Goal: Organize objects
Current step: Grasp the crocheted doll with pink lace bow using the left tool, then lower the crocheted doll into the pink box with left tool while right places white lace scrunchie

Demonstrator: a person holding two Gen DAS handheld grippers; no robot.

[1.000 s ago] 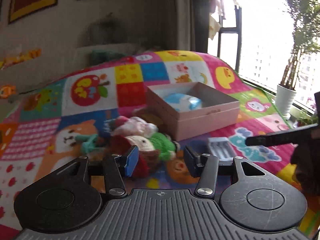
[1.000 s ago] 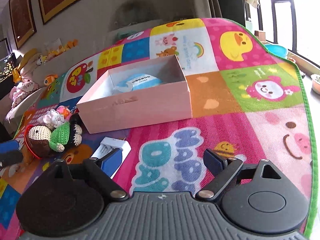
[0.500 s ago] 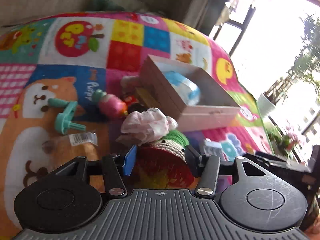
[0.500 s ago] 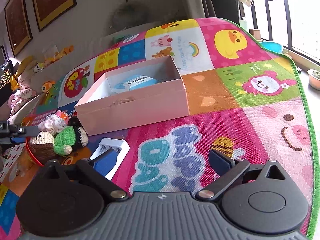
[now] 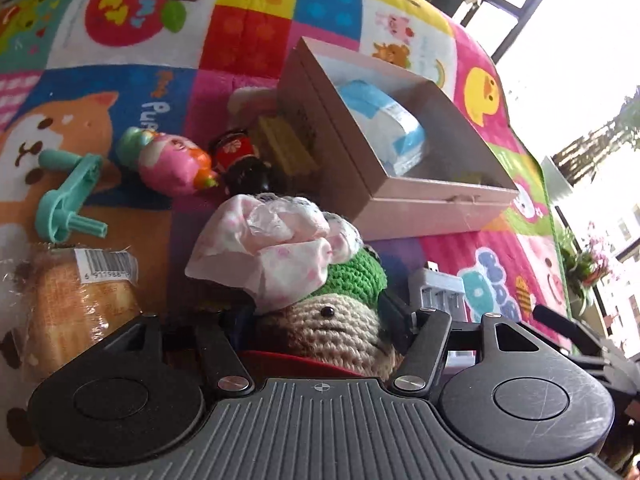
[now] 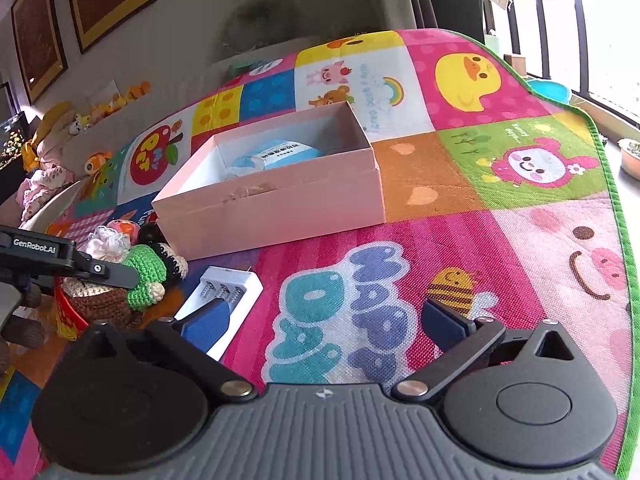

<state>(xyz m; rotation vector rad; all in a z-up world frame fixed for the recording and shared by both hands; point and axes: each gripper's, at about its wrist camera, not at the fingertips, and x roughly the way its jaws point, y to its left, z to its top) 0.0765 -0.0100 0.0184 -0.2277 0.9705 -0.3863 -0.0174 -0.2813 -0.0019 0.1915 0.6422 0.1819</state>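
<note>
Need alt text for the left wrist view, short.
The left gripper, jaws opening, straddles a crocheted doll with a pink cloth on it. Beyond, on a colourful play mat, stands an open pink box holding a blue-and-white packet.

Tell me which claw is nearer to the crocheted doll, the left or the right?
Left. The left claw is opening with the crocheted doll between its fingers. The right claw hovers open over the mat, apart from the doll, by the white charger.

The left gripper (image 6: 60, 264) arm reads "GenRobot.AI". The play mat (image 6: 500, 248) shows "HAPPY DAY", perhaps, and "PET" on its apple.
</note>
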